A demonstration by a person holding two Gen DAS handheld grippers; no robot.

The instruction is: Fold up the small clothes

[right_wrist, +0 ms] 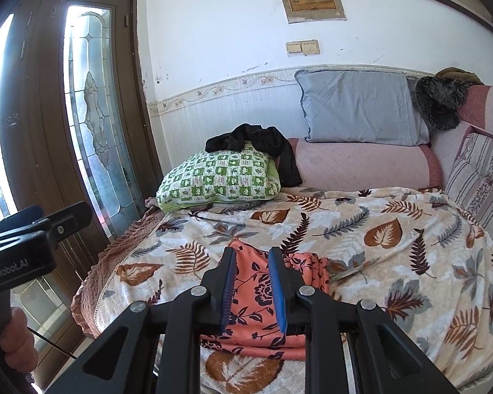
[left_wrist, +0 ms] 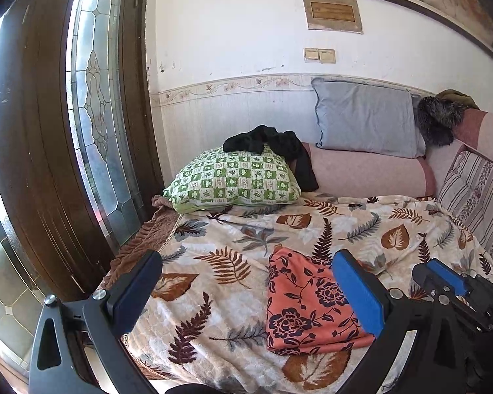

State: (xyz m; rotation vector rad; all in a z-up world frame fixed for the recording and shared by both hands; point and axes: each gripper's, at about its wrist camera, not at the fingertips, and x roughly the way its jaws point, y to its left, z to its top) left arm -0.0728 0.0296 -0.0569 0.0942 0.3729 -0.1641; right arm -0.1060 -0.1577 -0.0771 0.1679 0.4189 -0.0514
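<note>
A folded orange cloth with dark flowers (left_wrist: 299, 312) lies on the leaf-print blanket (left_wrist: 220, 229) near the bed's front edge. My left gripper (left_wrist: 246, 257) hovers above the bed, open wide, its right pad over the cloth's right side and nothing between the fingers. In the right wrist view the same cloth (right_wrist: 307, 271) lies below my right gripper (right_wrist: 251, 252), whose blue pads stand a narrow gap apart, gripping nothing. The right gripper (left_wrist: 443, 282) also shows at the left view's right edge. A crumpled black garment (left_wrist: 269, 141) lies on a green checked pillow (left_wrist: 233, 180).
A grey pillow (right_wrist: 361, 108) and pink bolster (right_wrist: 361, 164) line the back wall, with a striped cushion (right_wrist: 476, 177) at right. A brown door with leaded glass (right_wrist: 92, 115) stands left of the bed. A hand (right_wrist: 16, 338) holds the left gripper (right_wrist: 59, 220).
</note>
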